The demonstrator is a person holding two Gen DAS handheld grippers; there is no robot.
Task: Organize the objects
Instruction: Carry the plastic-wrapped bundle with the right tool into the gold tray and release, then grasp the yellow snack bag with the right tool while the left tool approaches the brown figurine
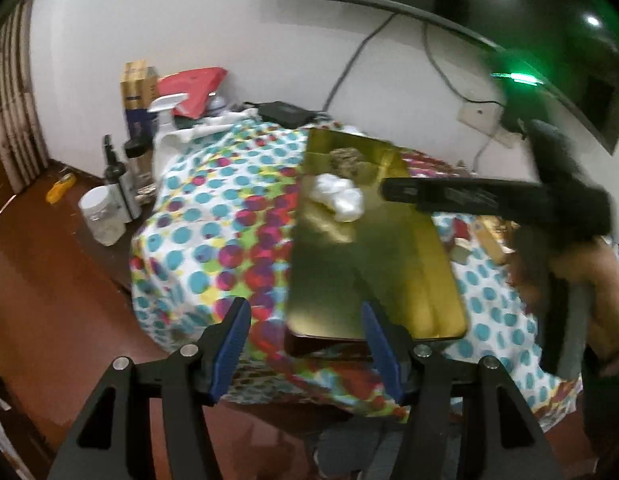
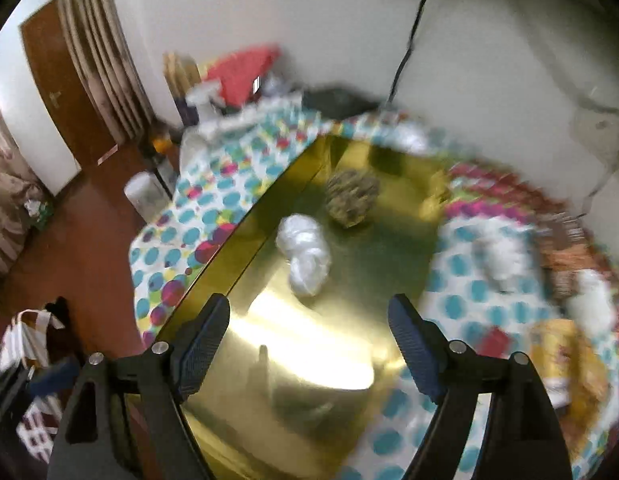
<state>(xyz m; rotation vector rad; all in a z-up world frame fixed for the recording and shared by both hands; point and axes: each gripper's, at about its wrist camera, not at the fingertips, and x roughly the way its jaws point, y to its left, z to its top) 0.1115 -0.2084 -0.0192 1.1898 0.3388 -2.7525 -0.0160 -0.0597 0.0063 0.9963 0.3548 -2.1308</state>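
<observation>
White wall behind; a table under a dotted cloth [image 1: 213, 216] fills the middle, with bottles [image 1: 117, 184] and a jar [image 1: 99, 216] on the floor side at left and a dark screen [image 1: 469, 12] upper right. On the cloth lies a gold tray [image 1: 349, 280], holding a white wad [image 1: 339, 198] with a speckled ball [image 2: 351, 196] just behind it, both toward the far end. Left gripper [image 1: 305, 320] at the tray's near edge, jaws spread, nothing held; right gripper [image 2: 309, 328] over the tray, jaws apart and empty, more items blurred on the cloth at right.
</observation>
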